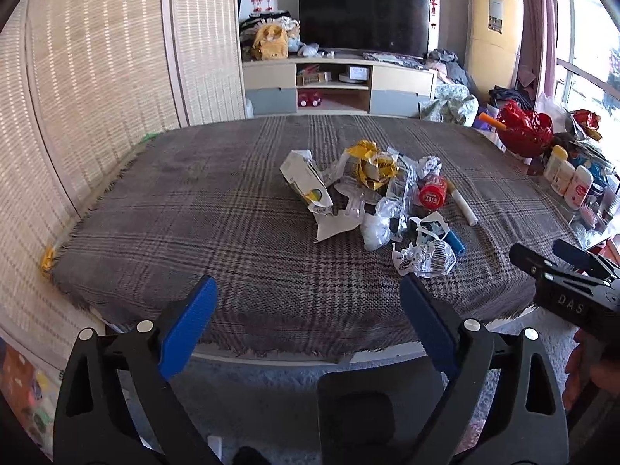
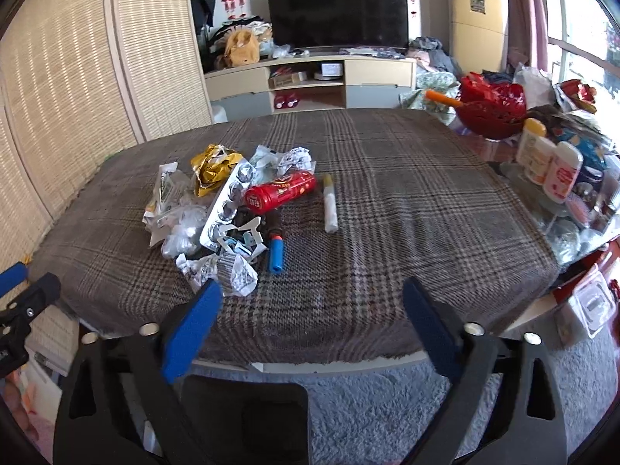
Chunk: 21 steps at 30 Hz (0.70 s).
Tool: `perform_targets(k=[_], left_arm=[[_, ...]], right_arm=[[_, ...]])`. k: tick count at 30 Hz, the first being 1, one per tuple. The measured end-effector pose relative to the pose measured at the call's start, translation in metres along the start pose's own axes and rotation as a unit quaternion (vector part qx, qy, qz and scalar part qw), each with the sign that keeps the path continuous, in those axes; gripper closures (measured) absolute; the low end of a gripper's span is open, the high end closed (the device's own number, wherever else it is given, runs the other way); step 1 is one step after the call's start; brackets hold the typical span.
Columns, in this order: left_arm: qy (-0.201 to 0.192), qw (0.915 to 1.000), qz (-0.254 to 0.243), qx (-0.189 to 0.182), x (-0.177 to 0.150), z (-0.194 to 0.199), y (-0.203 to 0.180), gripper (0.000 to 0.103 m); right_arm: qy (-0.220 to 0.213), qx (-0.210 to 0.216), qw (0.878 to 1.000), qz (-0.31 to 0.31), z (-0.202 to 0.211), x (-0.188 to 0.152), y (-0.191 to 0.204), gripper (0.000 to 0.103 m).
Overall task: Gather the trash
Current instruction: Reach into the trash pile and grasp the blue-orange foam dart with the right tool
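A pile of trash lies on the plaid-covered table: a red can, yellow foil wrapper, a white carton, crumpled printed plastic, a blister pack, a blue tube and a white stick. My left gripper is open and empty above the table's near edge. My right gripper is open and empty, right of the crumpled plastic. The right gripper also shows at the left wrist view's right edge.
A red basket and several white bottles stand on the cluttered glass shelf to the right. A TV on a cabinet is behind. A wicker screen lines the left. Grey carpet is below.
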<state>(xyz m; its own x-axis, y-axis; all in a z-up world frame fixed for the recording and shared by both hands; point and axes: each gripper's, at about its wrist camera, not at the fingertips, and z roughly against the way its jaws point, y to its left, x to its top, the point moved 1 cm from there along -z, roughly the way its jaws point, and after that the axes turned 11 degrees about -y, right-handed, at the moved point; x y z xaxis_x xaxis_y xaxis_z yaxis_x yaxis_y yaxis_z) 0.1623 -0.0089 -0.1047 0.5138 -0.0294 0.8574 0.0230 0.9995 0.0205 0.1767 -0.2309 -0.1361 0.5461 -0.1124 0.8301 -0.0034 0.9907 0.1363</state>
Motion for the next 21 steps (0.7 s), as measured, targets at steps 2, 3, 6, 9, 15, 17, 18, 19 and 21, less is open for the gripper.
perform_targets(k=[2, 3, 6, 9, 15, 17, 18, 19, 21], left_arm=[[0.006, 1.0, 0.0, -0.002, -0.002, -0.009, -0.002, 0.017], [0.009, 1.0, 0.0, -0.002, -0.001, -0.014, -0.002, 0.017], [0.014, 0.9999, -0.001, -0.007, -0.003, -0.026, -0.004, 0.021], [0.018, 0.9997, -0.004, -0.017, -0.003, -0.036, -0.008, 0.022], [0.03, 0.9988, -0.008, -0.038, -0.006, -0.055, -0.022, 0.027], [0.032, 0.9985, -0.01, -0.043, -0.006, -0.059, -0.026, 0.027], [0.034, 0.9984, -0.009, -0.044, -0.006, -0.061, -0.026, 0.027], [0.036, 0.9983, -0.007, -0.045, -0.006, -0.064, -0.026, 0.027], [0.04, 0.9981, -0.004, -0.047, -0.007, -0.068, -0.027, 0.027]], right_arm=[[0.015, 0.017, 1.0, -0.006, -0.015, 0.001, -0.003, 0.039], [0.021, 0.023, 1.0, -0.007, -0.021, 0.002, -0.003, 0.049], [0.037, 0.048, 0.998, -0.006, -0.041, 0.002, 0.001, 0.067], [0.047, 0.063, 0.997, 0.003, -0.055, 0.002, 0.009, 0.075], [0.069, 0.074, 0.995, 0.011, -0.079, -0.003, 0.017, 0.086], [0.072, 0.075, 0.994, 0.016, -0.084, -0.004, 0.018, 0.088], [0.075, 0.073, 0.994, 0.019, -0.087, -0.006, 0.018, 0.088], [0.079, 0.07, 0.994, 0.021, -0.089, -0.007, 0.018, 0.088], [0.081, 0.067, 0.994, 0.024, -0.094, -0.01, 0.016, 0.089]])
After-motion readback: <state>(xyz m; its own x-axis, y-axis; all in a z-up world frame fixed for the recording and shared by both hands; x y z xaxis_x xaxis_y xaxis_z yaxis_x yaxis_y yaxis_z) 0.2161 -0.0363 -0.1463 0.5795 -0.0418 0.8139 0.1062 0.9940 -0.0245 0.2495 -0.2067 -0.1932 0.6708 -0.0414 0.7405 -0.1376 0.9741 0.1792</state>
